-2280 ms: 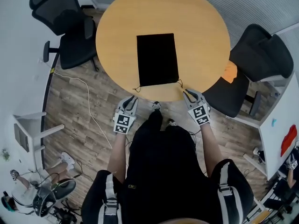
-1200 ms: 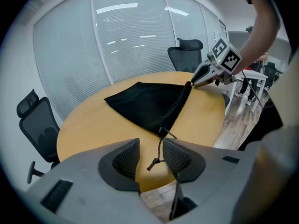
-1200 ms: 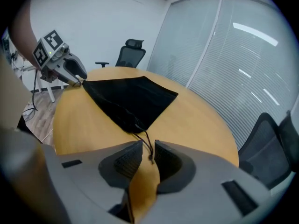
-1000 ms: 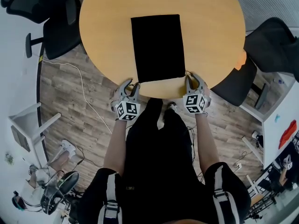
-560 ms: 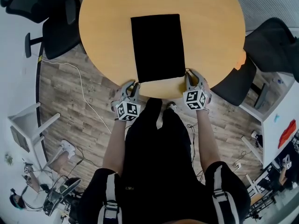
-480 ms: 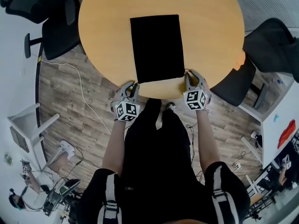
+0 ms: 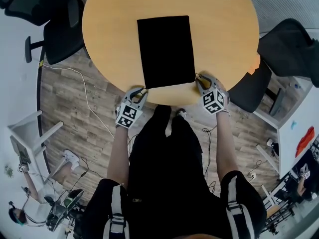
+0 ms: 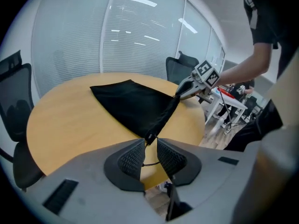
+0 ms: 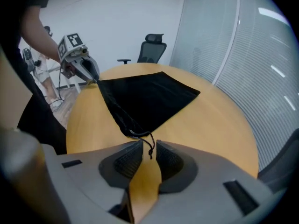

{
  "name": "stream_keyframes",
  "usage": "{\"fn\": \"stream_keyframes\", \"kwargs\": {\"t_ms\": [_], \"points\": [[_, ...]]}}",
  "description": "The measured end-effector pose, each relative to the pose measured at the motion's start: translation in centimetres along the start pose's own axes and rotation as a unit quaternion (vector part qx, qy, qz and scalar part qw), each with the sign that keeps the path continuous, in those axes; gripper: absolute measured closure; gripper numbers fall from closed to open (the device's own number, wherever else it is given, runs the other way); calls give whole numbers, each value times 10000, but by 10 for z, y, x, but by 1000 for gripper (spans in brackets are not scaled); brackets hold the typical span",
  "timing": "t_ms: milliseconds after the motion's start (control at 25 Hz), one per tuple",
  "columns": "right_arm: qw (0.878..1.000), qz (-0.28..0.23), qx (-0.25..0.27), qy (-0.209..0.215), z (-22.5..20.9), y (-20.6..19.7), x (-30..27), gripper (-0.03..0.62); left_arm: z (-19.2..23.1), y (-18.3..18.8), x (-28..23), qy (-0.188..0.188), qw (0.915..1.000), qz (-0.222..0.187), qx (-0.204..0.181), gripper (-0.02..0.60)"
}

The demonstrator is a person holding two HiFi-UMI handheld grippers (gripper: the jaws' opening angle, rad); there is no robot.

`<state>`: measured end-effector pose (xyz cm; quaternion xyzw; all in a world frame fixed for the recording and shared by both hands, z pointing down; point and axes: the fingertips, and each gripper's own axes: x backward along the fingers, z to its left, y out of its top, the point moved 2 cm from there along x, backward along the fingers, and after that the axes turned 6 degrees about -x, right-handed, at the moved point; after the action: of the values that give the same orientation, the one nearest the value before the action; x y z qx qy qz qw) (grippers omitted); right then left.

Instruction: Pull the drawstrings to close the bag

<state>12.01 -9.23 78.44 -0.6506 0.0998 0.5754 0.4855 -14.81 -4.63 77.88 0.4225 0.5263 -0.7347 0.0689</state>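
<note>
Left forearm bare, reaching forward from the body. Left gripper (image 7: 141,90) angled down at the table's (image 7: 109,29) near edge, marker cube rolled to the left. Its jaws have just closed and now stand narrow. They pinch the left cord (image 8: 149,164) at the bag's near left corner, and a strand crosses between the pads.

Bag (image 7: 166,51): black, flat on the round table, long side running away from the person, mouth end nearest.

Right forearm mirrors the left. Right gripper (image 7: 199,78) pitched steeply down at the near right corner, cube rolled to the right. Its jaws have just opened. Pads stand apart with the right cord's (image 9: 142,133) knotted loop hanging loose between them.
</note>
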Motion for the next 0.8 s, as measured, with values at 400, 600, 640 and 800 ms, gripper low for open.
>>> {"fn": "stream_keyframes", "kwargs": {"t_ms": [400,600,640,800], "points": [[9918,-128,-383,1211,-2,4,-7,416,-9,-18,-8,-45,9962,436,-752,437],[9912,-352,-565,1143,-3,7,-6,419,-1,-17,-9,102,9972,317,-677,434],[9913,-391,-617,1098,-3,7,-6,421,0,-17,-9,132,9974,294,-652,434],[9916,-522,-780,887,-4,5,-5,513,7,-12,-14,302,9966,316,-693,549]]}}
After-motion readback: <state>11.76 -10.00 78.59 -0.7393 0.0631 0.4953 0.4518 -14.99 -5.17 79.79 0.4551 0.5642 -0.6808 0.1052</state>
